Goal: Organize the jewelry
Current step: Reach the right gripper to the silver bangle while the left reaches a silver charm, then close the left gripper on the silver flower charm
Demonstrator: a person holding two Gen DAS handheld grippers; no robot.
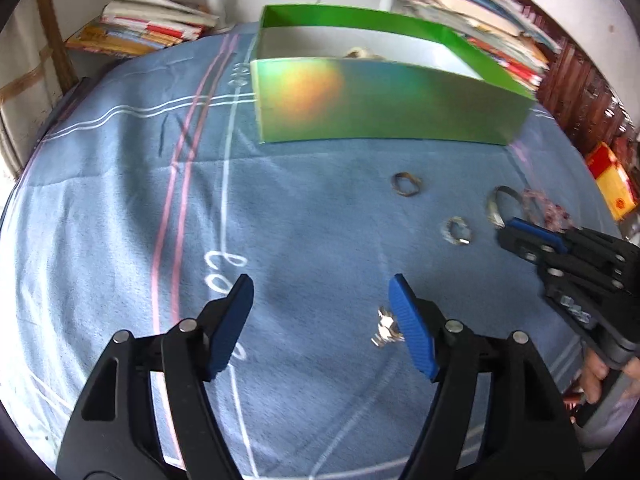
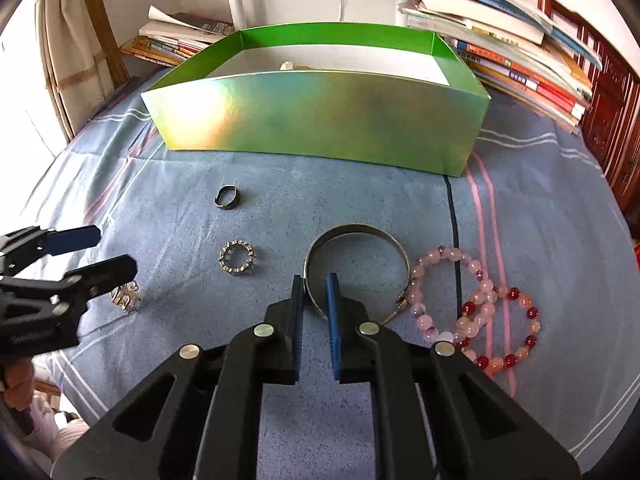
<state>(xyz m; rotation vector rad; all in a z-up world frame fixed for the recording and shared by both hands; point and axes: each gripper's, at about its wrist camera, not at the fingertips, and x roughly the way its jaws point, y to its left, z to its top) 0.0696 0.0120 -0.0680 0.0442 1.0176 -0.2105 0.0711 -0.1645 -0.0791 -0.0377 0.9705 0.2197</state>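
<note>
The right gripper [image 2: 316,284] is pinched on the near rim of the metal bangle [image 2: 357,231], which lies on the blue cloth [image 2: 360,184] in front of the green box [image 2: 320,120]. The left gripper [image 1: 322,292] stands spread above the cloth, a small silver ornament [image 1: 385,328] just beside its right pad; contact appears absent, though blur limits certainty. Two rings [image 2: 238,261] lie between the grippers; beaded bracelets [image 2: 496,320] lie touching the bangle's right side.

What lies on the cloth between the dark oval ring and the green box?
Nothing: in the right wrist view, only bare blue cloth separates the dark oval metal ring from the shiny green cardboard box.
</note>
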